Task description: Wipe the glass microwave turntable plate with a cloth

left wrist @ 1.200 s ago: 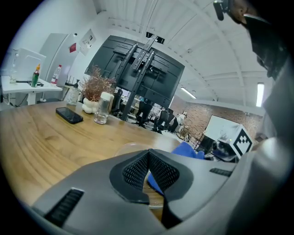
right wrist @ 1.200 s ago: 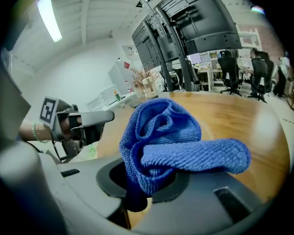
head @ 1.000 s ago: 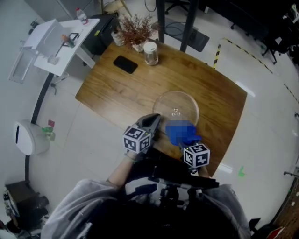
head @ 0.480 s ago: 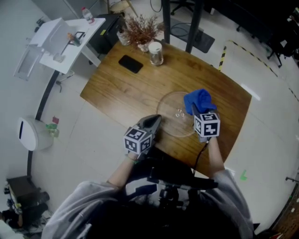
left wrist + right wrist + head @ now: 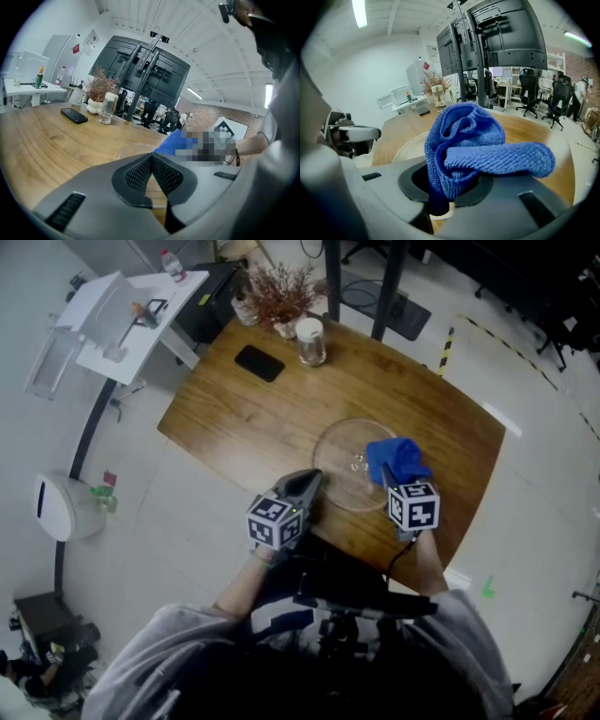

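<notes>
The clear glass turntable plate (image 5: 347,465) lies flat on the wooden table (image 5: 234,427), near its front edge. My right gripper (image 5: 392,476) is shut on a bunched blue cloth (image 5: 396,458), which rests over the plate's right part. In the right gripper view the cloth (image 5: 473,140) fills the jaws, and the plate (image 5: 410,147) shows to the left behind it. My left gripper (image 5: 312,481) is shut with nothing in it, its tip at the plate's near left rim. In the left gripper view the plate (image 5: 133,151) lies just beyond the closed pads (image 5: 161,176).
A black phone (image 5: 260,363), a glass jar (image 5: 310,343) and a vase of dried twigs (image 5: 281,296) stand at the table's far side. A white side table (image 5: 131,315) is off to the left. The table's front edge runs right below both grippers.
My right gripper carried the cloth from the plate's near edge out across its right side, then drew back a little toward me. The left gripper stayed put.
</notes>
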`<state>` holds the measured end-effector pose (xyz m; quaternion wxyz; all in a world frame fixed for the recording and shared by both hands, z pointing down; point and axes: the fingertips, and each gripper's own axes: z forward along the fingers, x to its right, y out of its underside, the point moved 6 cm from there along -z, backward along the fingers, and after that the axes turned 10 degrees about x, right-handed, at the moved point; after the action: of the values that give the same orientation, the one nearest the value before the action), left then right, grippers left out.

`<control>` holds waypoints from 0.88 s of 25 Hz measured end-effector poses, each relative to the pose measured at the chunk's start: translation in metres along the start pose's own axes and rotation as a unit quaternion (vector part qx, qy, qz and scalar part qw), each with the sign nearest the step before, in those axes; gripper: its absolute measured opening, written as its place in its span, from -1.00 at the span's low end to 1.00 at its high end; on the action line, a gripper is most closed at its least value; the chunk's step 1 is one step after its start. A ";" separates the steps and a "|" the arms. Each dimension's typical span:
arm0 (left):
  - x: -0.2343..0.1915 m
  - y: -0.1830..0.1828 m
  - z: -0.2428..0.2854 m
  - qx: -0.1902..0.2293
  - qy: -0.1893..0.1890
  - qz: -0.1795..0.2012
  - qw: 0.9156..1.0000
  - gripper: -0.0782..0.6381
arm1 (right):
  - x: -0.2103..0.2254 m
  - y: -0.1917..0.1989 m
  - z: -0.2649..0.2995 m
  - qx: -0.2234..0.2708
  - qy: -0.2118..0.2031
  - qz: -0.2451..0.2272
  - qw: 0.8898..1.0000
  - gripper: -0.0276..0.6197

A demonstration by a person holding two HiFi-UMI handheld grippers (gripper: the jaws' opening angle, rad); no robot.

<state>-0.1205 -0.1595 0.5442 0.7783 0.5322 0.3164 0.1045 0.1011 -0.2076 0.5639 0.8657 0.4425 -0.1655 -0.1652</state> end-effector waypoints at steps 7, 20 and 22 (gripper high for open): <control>0.004 0.006 0.008 -0.009 0.016 -0.003 1.000 -0.78 | -0.037 0.049 -0.059 -0.018 -0.016 0.038 0.999 -0.67; 0.009 0.006 0.014 -0.012 0.031 -0.002 0.999 -0.78 | -0.063 0.055 -0.087 -0.026 -0.029 0.027 0.999 -0.67; 0.008 0.005 0.013 -0.011 0.029 -0.001 1.000 -0.78 | -0.051 0.038 -0.086 0.007 -0.016 0.009 1.000 -0.67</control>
<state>-0.1054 -0.1629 0.5488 0.7747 0.5199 0.3385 0.1223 0.0983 -0.1032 0.5408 0.8612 0.4445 -0.1848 -0.1630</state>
